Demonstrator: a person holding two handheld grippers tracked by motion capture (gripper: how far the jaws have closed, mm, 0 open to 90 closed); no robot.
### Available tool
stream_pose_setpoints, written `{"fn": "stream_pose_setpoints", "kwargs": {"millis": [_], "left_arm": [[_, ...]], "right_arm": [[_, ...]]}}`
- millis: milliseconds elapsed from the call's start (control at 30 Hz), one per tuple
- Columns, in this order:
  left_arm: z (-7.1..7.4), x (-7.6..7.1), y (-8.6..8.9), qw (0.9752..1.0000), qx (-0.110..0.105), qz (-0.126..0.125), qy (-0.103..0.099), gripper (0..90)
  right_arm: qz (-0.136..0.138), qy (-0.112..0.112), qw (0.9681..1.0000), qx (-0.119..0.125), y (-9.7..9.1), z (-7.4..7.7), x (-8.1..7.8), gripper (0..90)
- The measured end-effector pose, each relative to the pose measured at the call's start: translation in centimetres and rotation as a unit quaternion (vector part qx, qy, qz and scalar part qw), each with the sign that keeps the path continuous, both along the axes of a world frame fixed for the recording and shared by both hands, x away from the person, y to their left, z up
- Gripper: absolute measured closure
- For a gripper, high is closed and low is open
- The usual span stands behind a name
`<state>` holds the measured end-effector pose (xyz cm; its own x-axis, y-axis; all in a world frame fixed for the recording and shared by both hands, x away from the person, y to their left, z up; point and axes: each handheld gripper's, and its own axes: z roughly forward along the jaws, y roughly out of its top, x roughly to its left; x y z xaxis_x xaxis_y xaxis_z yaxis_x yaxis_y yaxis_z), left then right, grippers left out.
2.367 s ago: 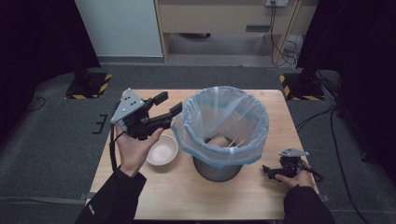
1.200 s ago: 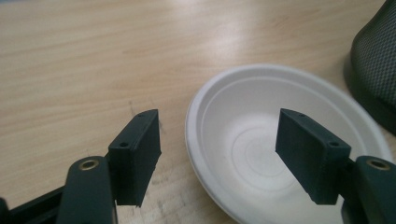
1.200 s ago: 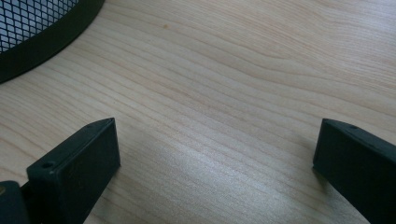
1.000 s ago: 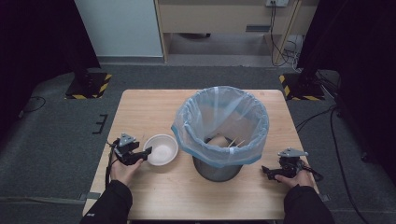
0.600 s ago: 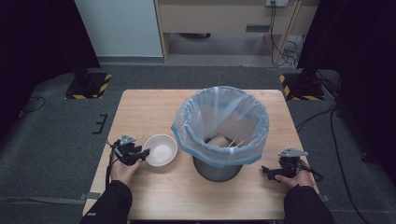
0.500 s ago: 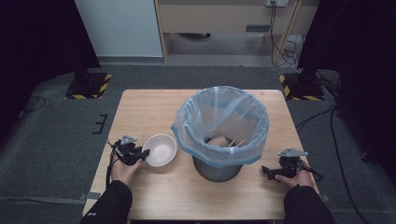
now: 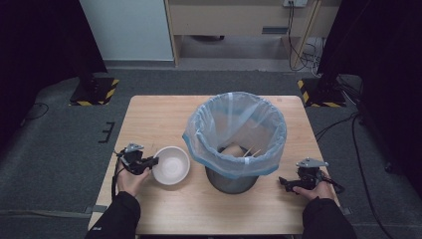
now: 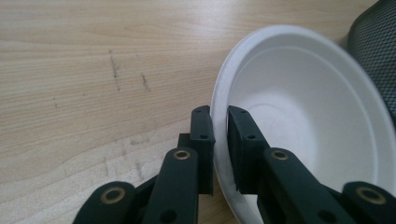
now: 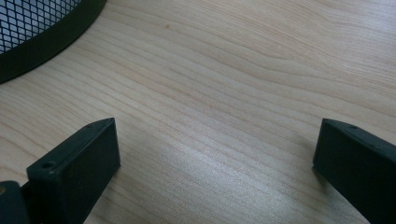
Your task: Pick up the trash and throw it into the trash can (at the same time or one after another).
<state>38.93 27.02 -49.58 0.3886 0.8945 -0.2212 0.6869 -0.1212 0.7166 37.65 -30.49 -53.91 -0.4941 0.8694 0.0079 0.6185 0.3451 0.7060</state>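
A white paper bowl sits upright on the wooden table, left of the bin. My left gripper lies low at the bowl's left side. Its jaws have just been closing and now pinch the bowl's rim, one jaw inside and one outside. My right gripper rests on the table to the right of the bin, open, with bare wood between its jaws.
A black mesh bin lined with a pale blue bag stands mid-table and holds a brownish item and thin wooden sticks. Dark floor surrounds the table, and cabinets stand beyond it.
My left gripper came down from beside the bin's rim to the table at the bowl's left, then shut on the bowl's rim. The right gripper and the bin stayed put.
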Motion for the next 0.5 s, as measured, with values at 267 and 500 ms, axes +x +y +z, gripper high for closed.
{"fn": "stream_pose_setpoints", "kwargs": {"millis": [267, 500], "left_arm": [[1.8, -0.7, -0.3, 0.9995, 0.0, -0.005, -0.031, 83.1], [4.3, -1.7, 0.8, 0.9972, -0.015, 0.01, -0.073, 83.8]], "right_arm": [[0.0, 0.0, 1.0, 0.0, 0.0, 0.0, 0.0, 0.7], [0.0, 0.0, 1.0, 0.0, 0.0, 0.0, 0.0, 0.7]]}}
